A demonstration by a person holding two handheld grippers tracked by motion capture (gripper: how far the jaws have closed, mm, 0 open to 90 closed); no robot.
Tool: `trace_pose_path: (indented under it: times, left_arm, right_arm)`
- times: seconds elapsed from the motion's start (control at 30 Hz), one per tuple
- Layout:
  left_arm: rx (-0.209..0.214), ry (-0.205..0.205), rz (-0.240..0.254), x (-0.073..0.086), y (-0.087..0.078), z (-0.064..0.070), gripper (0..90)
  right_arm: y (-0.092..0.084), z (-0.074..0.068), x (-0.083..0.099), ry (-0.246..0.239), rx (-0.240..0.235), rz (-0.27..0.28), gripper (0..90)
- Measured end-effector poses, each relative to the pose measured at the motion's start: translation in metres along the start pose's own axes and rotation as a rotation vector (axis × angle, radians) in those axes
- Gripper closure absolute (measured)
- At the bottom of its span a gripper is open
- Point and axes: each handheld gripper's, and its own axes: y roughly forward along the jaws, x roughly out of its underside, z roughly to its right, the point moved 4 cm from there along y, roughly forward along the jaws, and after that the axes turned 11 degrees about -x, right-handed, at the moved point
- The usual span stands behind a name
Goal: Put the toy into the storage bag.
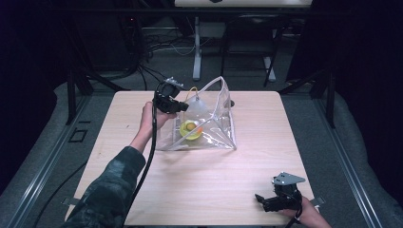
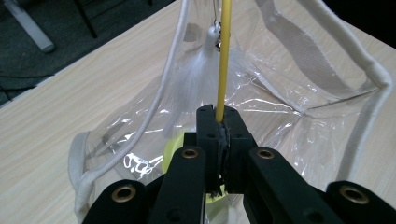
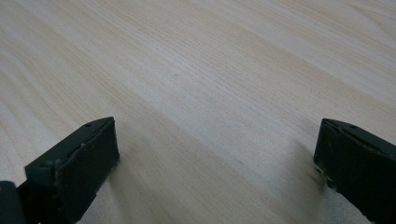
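A clear plastic bag [image 1: 214, 124] with white trim stands open on the wooden table [image 1: 204, 180], its mouth toward my left hand. Inside lies a yellow-green round toy [image 1: 191, 129] with an orange part. My left gripper [image 1: 184, 107] is shut on a thin yellow rod [image 2: 224, 60] at the bag's mouth. A white feathery tuft [image 2: 201, 63] hangs from the rod's far end inside the bag. The bag's white rim [image 2: 161, 88] runs just left of the jaws. My right gripper [image 1: 260, 199] rests open near the table's front right corner, with bare wood [image 3: 210, 107] between its jaws.
The table's middle and front stretch bare between the bag and the right gripper. Beyond the far edge are a white table leg [image 1: 196, 47], cables on the floor and dark stands. A sleeve [image 1: 111, 190] reaches in from the bottom left.
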Motion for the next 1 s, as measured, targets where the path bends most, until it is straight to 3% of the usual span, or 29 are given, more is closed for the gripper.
trace_pose_path:
  times: [0.27,0.47,0.57,0.6,0.67,0.73,0.87,1.0]
  left_arm:
    - [-0.005,-0.01,-0.025,0.003,0.006,0.0,87.7]
    - [-0.008,-0.027,-0.015,0.003,0.004,-0.002,86.1]
    - [0.003,-0.043,0.022,0.001,-0.004,-0.004,77.6]
    - [-0.001,-0.047,0.032,0.001,-0.007,-0.004,69.9]
    - [-0.007,-0.051,0.051,0.0,-0.013,-0.006,66.2]
    - [-0.008,-0.057,0.071,0.0,-0.018,-0.009,53.3]
    - [-0.027,-0.052,0.077,0.002,-0.027,-0.016,43.1]
    - [-0.057,-0.074,0.079,0.007,-0.032,-0.028,25.7]
  right_arm:
    - [0.0,0.0,0.0,0.0,-0.001,-0.001,0.0]
    - [0.0,0.0,0.0,-0.001,0.0,0.0,0.0]
    - [0.0,0.0,0.0,0.001,-0.001,-0.001,0.0]
    - [0.0,0.0,0.0,0.001,-0.001,-0.001,0.0]
    - [0.0,0.0,0.0,0.003,-0.005,0.002,0.0]
    - [0.0,0.0,0.0,0.003,-0.006,0.002,0.0]
    - [0.0,0.0,0.0,0.003,-0.005,0.002,0.0]
    - [0.0,0.0,0.0,0.003,-0.005,0.002,0.0]
